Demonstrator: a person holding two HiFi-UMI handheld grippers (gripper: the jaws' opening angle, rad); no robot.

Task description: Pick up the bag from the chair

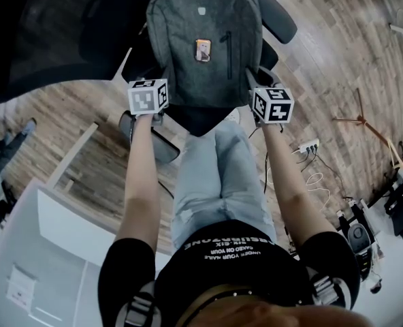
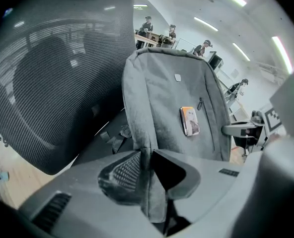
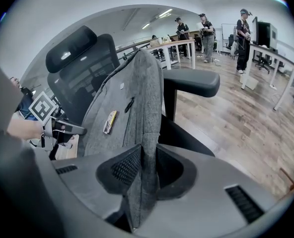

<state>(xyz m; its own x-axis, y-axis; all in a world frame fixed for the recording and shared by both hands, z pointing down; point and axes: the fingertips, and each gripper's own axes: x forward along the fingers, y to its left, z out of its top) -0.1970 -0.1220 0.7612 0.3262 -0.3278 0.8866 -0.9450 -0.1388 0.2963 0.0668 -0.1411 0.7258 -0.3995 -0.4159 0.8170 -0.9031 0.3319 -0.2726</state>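
A grey backpack (image 1: 201,26) with a small orange tag (image 1: 203,50) stands upright on a black office chair (image 1: 200,120). My left gripper (image 1: 150,102) is at the bag's lower left side and my right gripper (image 1: 271,105) at its lower right side. In the left gripper view the left gripper (image 2: 148,157) is shut on the bag's (image 2: 172,98) side edge, fabric pinched between the pads. In the right gripper view the right gripper (image 3: 148,160) is shut on the other side edge of the bag (image 3: 132,108).
The chair's mesh backrest (image 2: 52,83) rises behind the bag and an armrest (image 3: 191,83) juts out on the right. A power strip with cables (image 1: 309,145) lies on the wooden floor. A white table (image 1: 45,251) is at lower left. People stand at desks (image 3: 204,31) far off.
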